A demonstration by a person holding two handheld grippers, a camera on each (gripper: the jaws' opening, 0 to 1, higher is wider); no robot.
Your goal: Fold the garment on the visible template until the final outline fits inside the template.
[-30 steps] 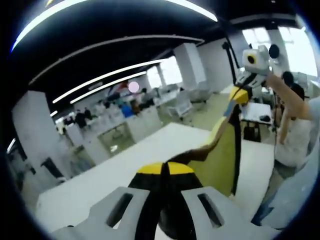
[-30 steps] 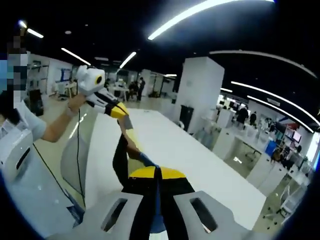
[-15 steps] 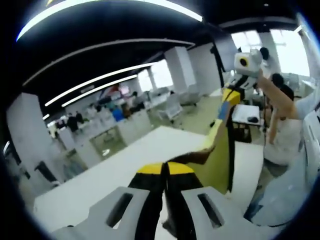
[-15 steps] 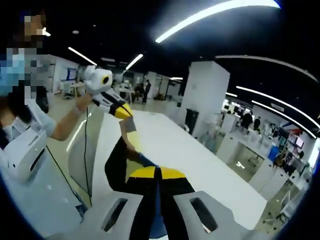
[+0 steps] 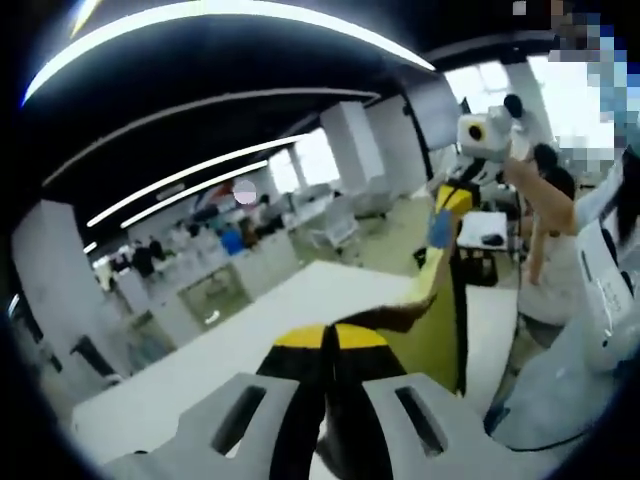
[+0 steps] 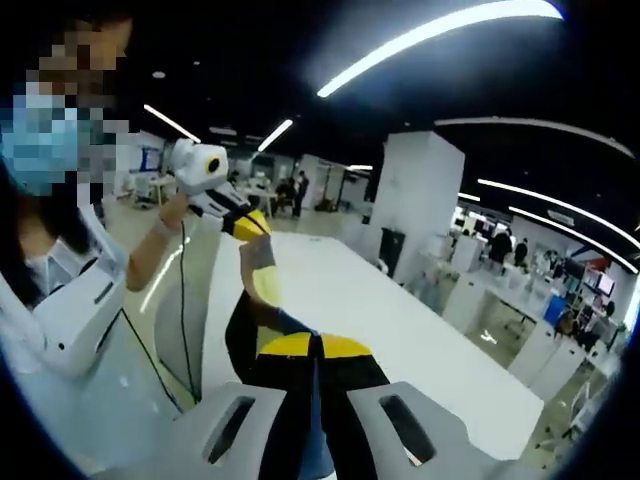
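Note:
The garment, yellow-green with a black stripe and a blue patch, hangs in the air above the white table, stretched between the two grippers. My left gripper is shut on one end of it. The right gripper, held up by a hand at the upper right, is shut on the other end. In the right gripper view the garment runs from my right gripper up to the left gripper. Its lower part folds down in black beside the table.
The person stands at the table's near side, arms raised, with a cable hanging from the left gripper. Behind the table lie an open office floor, a white pillar, and rows of desks with people.
Both views have shifted slightly with the hands. The garment stays stretched between the two shut grippers, held up at about the same height.

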